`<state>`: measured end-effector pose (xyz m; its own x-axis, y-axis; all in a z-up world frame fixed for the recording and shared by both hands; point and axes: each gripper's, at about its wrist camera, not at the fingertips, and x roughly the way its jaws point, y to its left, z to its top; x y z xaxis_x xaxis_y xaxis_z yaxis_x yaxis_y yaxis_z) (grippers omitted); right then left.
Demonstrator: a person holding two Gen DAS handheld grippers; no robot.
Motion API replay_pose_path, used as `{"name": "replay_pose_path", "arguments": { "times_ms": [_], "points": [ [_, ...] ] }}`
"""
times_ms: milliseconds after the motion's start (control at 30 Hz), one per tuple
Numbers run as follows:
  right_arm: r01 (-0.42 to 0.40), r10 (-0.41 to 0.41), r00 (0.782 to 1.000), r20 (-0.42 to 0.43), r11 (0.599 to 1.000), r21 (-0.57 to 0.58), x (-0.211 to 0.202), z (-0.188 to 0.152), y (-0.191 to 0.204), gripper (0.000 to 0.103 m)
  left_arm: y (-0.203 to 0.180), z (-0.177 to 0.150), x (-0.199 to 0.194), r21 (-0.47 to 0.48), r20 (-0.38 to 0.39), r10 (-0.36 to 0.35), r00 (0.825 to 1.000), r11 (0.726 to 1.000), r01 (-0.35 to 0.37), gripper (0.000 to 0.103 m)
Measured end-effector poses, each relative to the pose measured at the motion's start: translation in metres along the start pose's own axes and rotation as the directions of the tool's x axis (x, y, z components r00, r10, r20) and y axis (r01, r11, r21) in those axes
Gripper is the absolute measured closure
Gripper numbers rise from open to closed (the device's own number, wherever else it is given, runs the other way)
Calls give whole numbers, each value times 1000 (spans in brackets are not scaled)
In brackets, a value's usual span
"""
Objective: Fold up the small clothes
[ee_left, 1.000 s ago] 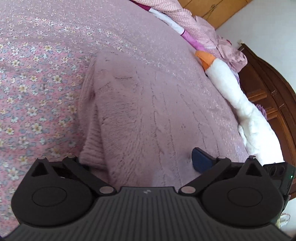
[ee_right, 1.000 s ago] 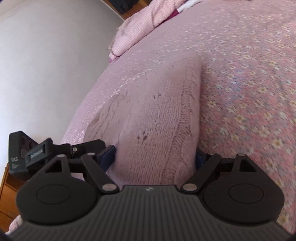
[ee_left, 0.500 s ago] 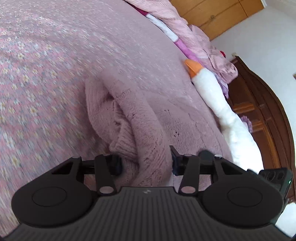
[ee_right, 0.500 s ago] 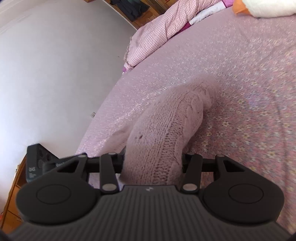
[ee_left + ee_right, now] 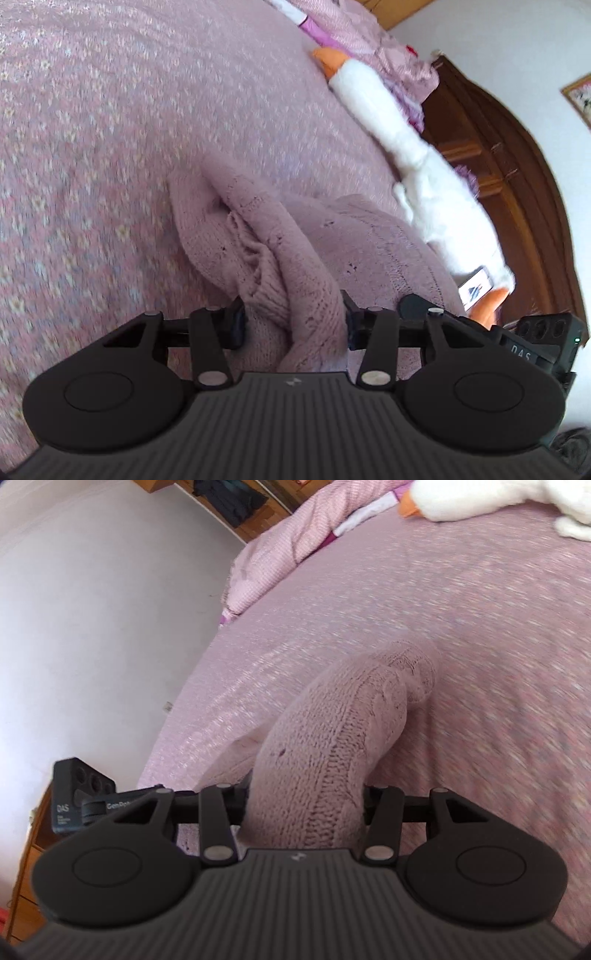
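A small pink knitted sweater (image 5: 258,243) lies partly on the pink flowered bedspread (image 5: 92,147). My left gripper (image 5: 293,325) is shut on a bunched edge of the sweater, lifting it into folds. In the right wrist view the same sweater (image 5: 332,746) arches up off the bed, and my right gripper (image 5: 304,801) is shut on its thick knitted edge. The other gripper's body (image 5: 74,797) shows at the left of that view. The fingertips of both grippers are mostly buried in the knit.
A white plush goose (image 5: 417,162) with an orange beak lies along the bed's far side, also seen as the goose (image 5: 498,498). A pink quilt (image 5: 288,550) is heaped at the head. A dark wooden headboard (image 5: 517,177) and a white wall (image 5: 92,627) border the bed.
Both grippers have closed on the sweater's near edge and lifted it. The flat sweater now rises in a hump and bunches into folds as its edge travels forward over the rest.
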<state>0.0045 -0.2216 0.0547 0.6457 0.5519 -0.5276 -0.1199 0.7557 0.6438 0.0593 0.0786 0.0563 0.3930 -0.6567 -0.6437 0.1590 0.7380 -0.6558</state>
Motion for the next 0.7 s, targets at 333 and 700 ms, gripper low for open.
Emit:
{"name": "replay_pose_path", "arguments": {
  "times_ms": [333, 700],
  "points": [
    [175, -177, 984, -21, 982, -66, 11, -42, -28, 46, -13, -35, 8, 130, 27, 275, 961, 952, -276, 33],
    [247, -241, 969, 61, 961, -128, -24, -52, -16, 45, -32, -44, -11, 241, 129, 416, 900, 867, -436, 21]
  ]
}}
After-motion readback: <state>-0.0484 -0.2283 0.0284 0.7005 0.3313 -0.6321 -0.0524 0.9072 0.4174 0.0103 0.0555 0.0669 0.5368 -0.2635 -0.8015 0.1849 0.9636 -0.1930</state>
